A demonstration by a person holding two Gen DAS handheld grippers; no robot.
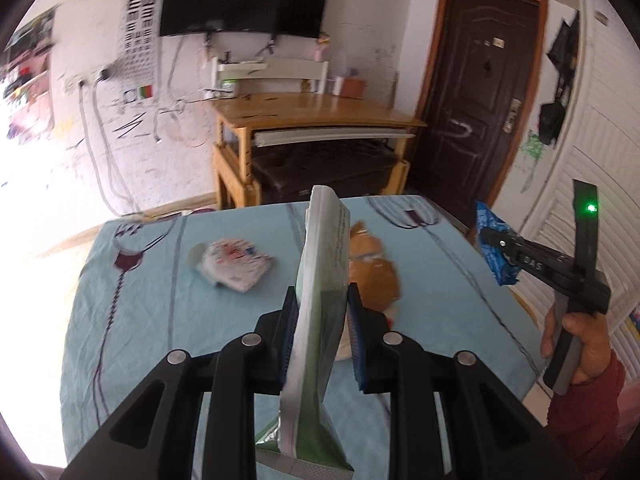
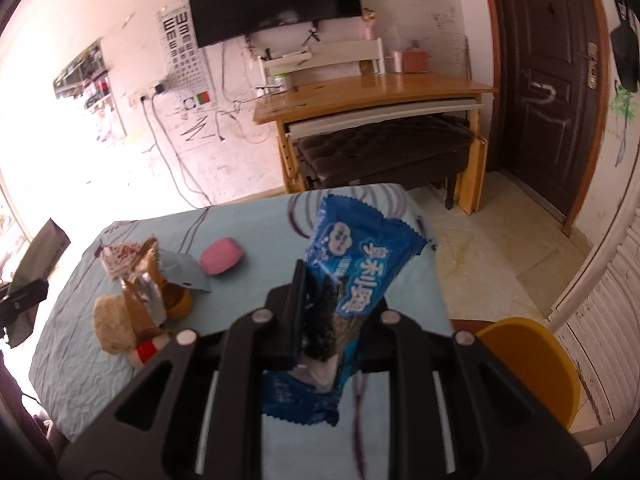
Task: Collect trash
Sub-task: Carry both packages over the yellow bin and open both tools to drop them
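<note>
Left wrist view, left to right. Table under a light blue cloth (image 1: 152, 300). Crumpled white wrapper (image 1: 234, 266) with red print, lying on the cloth at 10 o'clock from the left gripper. Left gripper (image 1: 322, 312): blue-padded fingers clamped on a green and white packet (image 1: 322, 280), held edge-on and upright above the cloth. Orange-brown plush toy (image 1: 374, 268), on the cloth at 1 o'clock from that gripper, partly hidden behind the packet. Right gripper (image 1: 500, 248), at 3 o'clock, held in a hand (image 1: 580, 344) off the table's right edge, closed on a blue snack wrapper (image 1: 494, 240).

Right wrist view, left to right. The green packet (image 2: 36, 256) at 9 o'clock, seen flat. The plush toy (image 2: 132, 320) at 10 o'clock, with a foil wrapper (image 2: 140, 284) against it. Pink oval object (image 2: 222, 256) at 11 o'clock. Right gripper (image 2: 332, 308), closed on the blue wrapper (image 2: 352, 264), raised over the table's right side. Yellow chair (image 2: 532, 364) at 3 o'clock.
</note>
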